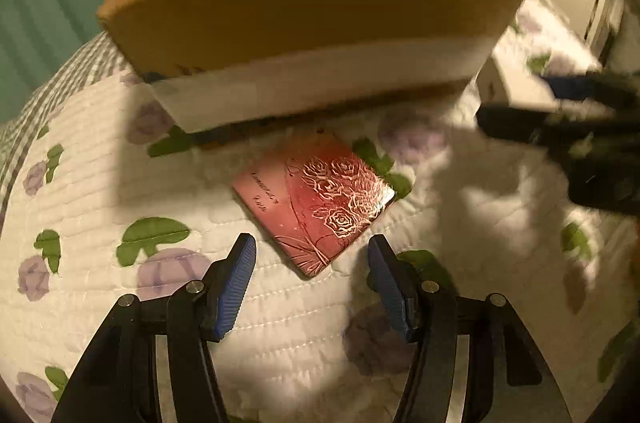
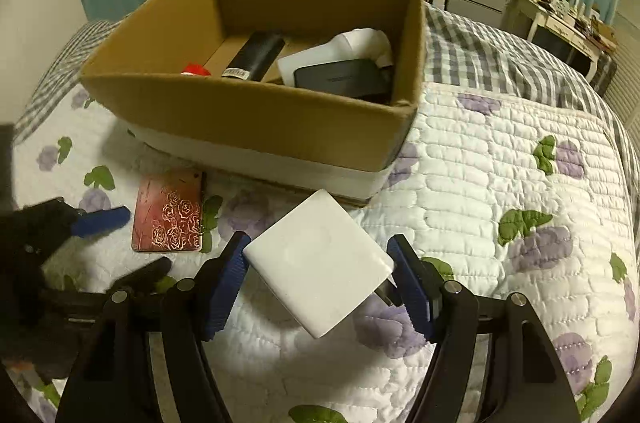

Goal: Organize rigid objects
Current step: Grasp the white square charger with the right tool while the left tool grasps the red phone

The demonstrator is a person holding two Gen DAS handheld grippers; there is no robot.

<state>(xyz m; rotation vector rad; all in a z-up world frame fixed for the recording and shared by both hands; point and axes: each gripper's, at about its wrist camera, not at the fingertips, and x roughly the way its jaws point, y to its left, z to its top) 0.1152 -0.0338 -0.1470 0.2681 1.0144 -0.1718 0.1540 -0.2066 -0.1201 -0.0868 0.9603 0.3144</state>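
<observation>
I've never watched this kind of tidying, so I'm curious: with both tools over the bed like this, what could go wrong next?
1. The right tool straddles the white charger skewed, near its corners; it might twist or slip when lifted.
2. The red rose-patterned card lies flat on the soft quilt; the open left tool may pinch fabric instead.
3. Both tools work close together before the cardboard box and could bump.

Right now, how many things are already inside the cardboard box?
4 visible in the cardboard box: a red item at the left, a black cylinder, a white object, and a flat black device on it. More may be hidden behind the near wall.
</observation>
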